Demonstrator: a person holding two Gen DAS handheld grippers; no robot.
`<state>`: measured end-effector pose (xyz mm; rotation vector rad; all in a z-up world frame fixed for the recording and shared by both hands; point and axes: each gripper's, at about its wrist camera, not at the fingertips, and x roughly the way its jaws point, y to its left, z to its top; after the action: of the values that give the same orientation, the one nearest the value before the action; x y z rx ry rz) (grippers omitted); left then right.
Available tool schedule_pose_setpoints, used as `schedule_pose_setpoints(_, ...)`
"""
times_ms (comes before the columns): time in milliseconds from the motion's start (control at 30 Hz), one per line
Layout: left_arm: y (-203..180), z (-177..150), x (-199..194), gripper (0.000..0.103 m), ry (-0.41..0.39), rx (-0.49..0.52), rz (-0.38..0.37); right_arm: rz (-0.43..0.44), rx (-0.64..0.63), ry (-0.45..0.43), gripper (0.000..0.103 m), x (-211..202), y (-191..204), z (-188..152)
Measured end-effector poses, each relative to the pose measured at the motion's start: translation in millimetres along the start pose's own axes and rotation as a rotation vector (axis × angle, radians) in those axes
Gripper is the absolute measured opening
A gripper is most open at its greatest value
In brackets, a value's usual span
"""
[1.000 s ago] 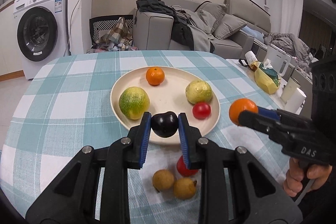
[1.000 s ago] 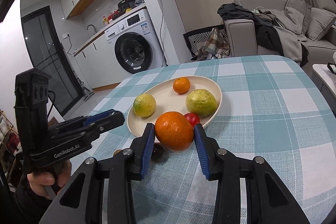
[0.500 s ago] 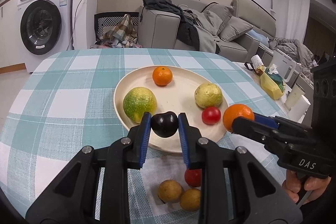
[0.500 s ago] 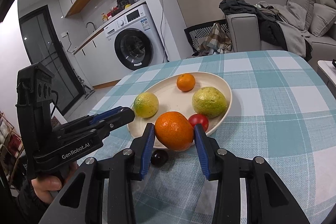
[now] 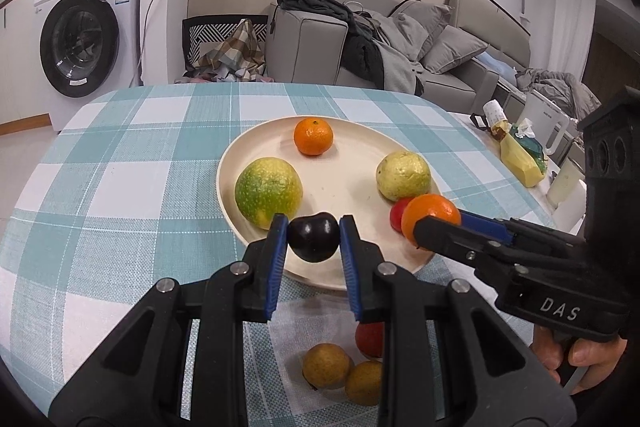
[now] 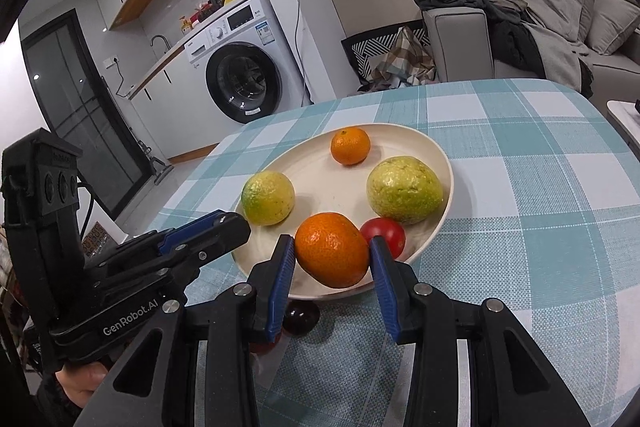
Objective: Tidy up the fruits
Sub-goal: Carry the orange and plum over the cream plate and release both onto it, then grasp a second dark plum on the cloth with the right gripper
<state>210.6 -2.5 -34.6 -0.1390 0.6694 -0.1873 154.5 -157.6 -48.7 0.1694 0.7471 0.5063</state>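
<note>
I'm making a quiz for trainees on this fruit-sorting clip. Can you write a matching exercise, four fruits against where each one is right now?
Things:
1. glossy dark purple plum
2. large round orange
3. small red tomato
4. two brownish-yellow round fruits

Places:
A. on the checked tablecloth, off the plate
B. clamped in the right gripper
C. lying on the cream plate
D. clamped in the left gripper

Pairs: 1-D, 2-B, 3-C, 4-A

Both wrist views look forward, close over the shared plate (image 5: 240, 163) (image 6: 440, 155).
</note>
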Motion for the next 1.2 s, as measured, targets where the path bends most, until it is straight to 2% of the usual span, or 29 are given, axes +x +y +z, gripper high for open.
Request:
schedule_pose_setpoints(200, -3, 0, 0, 0.023, -0.003, 0.012, 0.011, -0.013, 0.006, 0.002, 0.041, 0, -2, -1)
schedule_pose_setpoints(300, -1, 0, -2, 0.024, -0.01, 0.004, 0.016, -0.008, -0.006, -0.035, 0.05, -6, 0, -2)
schedule_pose_setpoints(467, -1, -1, -5, 0.025, -0.024, 0.004, 0.017, -0.048, -0.054, -0.061, 0.052, -12, 8, -4)
schedule_pose_setpoints(533, -1, -1, -8, 0.039, -0.039, 0.002, 0.019, -0.06, -0.06, -0.068, 0.059, -15, 8, -4)
schedule_pose_setpoints(567, 0, -1, -10, 0.043, -0.047, 0.001, 0.023, -0.064, -0.06, -0.072, 0.066, -16, 8, -4)
schedule_pose_setpoints(633, 0, -3, -14, 0.066, -0.053, 0.002, 0.027, -0.081, -0.063, -0.083, 0.073, -20, 6, -5)
schedule_pose_setpoints(667, 0, -4, -16, 0.072, -0.053, 0.004, 0.033, -0.09, -0.065, -0.085, 0.078, -21, 6, -6)
schedule_pose_setpoints(700, -1, -5, -18, 0.083, -0.054, 0.005, 0.041, -0.1, -0.067, -0.086, 0.086, -23, 5, -7)
schedule_pose_setpoints(800, 0, -8, -27, 0.088, -0.062, 0.014, 0.053, -0.12, -0.064, -0.092, 0.096, -27, 2, -9)
schedule_pose_setpoints(900, 3, -11, -34, 0.102, -0.063, 0.006, 0.052, -0.116, -0.052, -0.098, 0.103, -31, -2, -9)
schedule_pose_setpoints(1200, 25, -16, -54, 0.102, -0.065, -0.042, 0.072, -0.095, -0.007, -0.068, 0.103, -34, -13, -7)
